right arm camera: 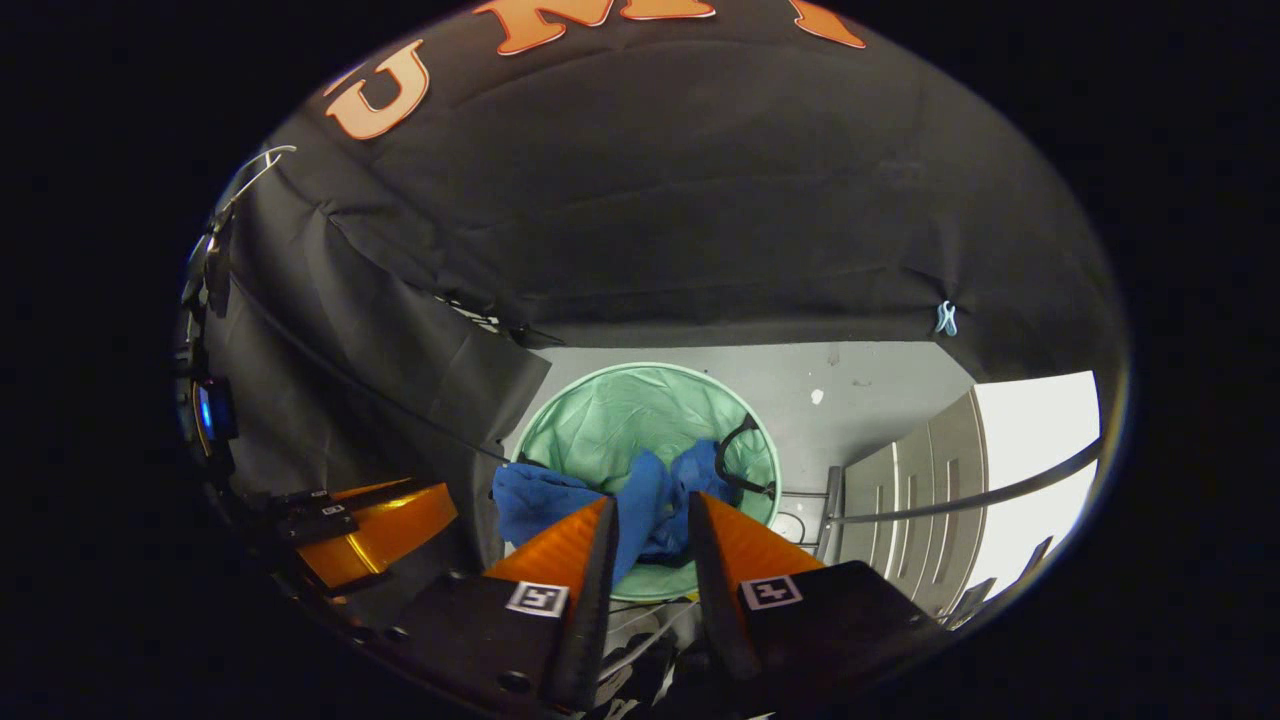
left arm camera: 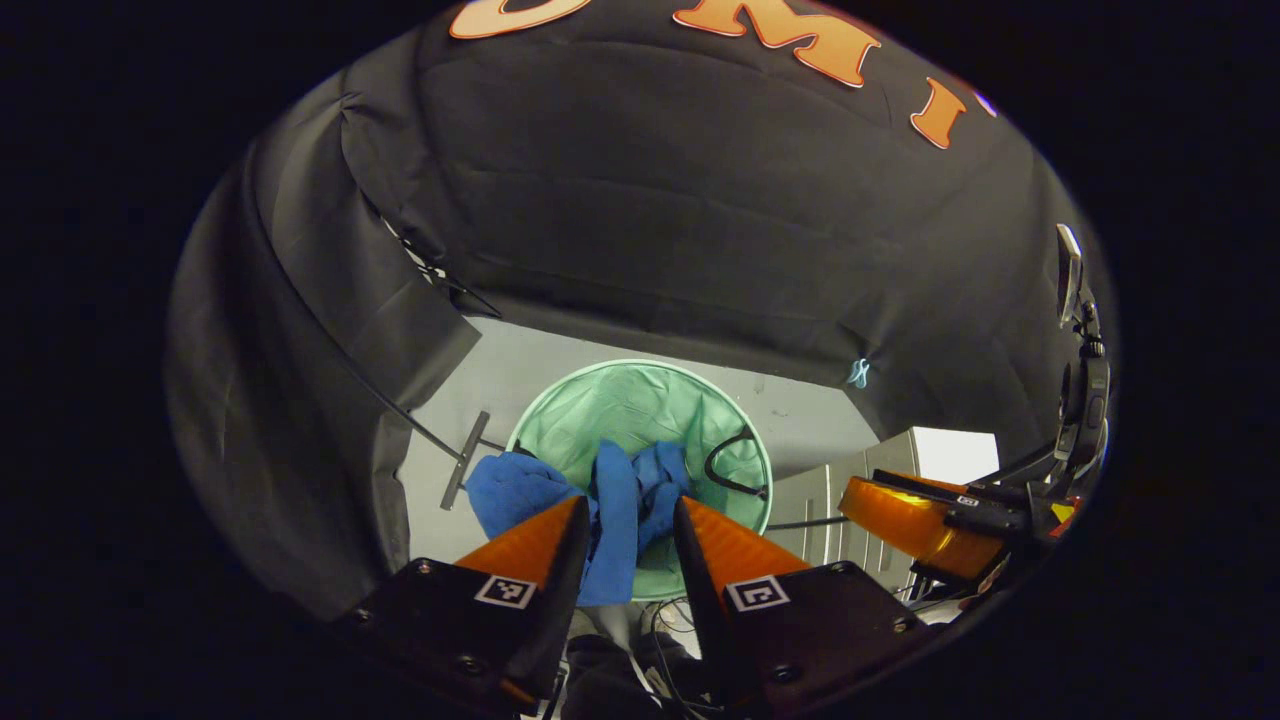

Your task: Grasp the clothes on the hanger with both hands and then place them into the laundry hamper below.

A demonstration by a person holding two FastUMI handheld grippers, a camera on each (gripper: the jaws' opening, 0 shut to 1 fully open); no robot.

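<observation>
While both claws hang above the laundry hamper point(left arm camera: 640, 405), the blue garment point(left arm camera: 612, 520) lies draped over the hamper's near rim, part inside and part spilling out toward 8 o'clock in the left gripper view. Left claw point(left arm camera: 630, 525): fingers spread, a strip of blue cloth showing in the gap between them; whether either finger touches it cannot be told. Right claw point(right arm camera: 650, 520): likewise parted, blue cloth point(right arm camera: 640, 510) visible in the gap, contact not confirmed. The other gripper appears at 4 o'clock in the left gripper view and at 8 o'clock in the right gripper view.

Assessment: the drop appears largely made, yet the fold hanging outside the rim is a defect. To finish properly, one claw should take the outer lobe point(left arm camera: 510, 490) and lift it inward over the hamper's point(right arm camera: 650, 410) rim before letting go. Keep clear of the dark loop handle point(left arm camera: 725, 465) at 3 o'clock of the hamper, which could snag a finger. Move slowly; the soft hamper wall may tip if pushed
</observation>
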